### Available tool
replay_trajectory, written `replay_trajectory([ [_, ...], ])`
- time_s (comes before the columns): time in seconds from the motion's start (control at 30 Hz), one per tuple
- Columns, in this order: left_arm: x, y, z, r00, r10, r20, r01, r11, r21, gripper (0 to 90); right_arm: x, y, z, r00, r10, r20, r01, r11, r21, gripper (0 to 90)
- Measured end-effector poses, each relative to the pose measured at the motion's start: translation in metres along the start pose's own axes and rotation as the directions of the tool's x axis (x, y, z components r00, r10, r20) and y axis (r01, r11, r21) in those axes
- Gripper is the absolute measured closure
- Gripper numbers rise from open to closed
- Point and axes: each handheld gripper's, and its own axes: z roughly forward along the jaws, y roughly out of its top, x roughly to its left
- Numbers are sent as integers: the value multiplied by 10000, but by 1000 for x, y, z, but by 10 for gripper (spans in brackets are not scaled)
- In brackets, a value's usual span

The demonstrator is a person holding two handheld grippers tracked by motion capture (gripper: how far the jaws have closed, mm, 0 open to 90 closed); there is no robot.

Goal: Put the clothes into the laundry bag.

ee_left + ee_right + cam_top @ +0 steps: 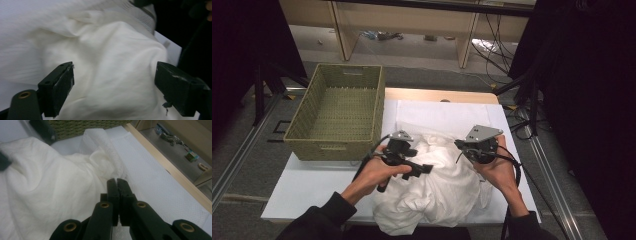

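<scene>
White cloth on bench — light, limp; pinch a bunched fold. Left gripper fingers wide, empty; right gripper shut, apparently empty.

Looks like a lab / recording studio setup, not a home. Black curtains hang on both sides, w/ dark stand legs on grey carpet floor. Metal rails run along the floor by the tabletop, which has a white cover over a pale wood edge. Behind: bare wood shelving, loose cables, small odd bits lying on the floor.
</scene>
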Motion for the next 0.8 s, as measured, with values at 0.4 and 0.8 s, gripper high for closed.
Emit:
replay_trajectory([
  [0.4,56,-4,73,9732,-2011,1113,1982,9795,368,417,-2,0,2,10000,-21,34,21,10000,-16,900],
  [0.8,-22,8,107,9642,121,2649,-275,9981,544,815,-6,2,0,9999,-55,148,59,9995,-305,900],
])
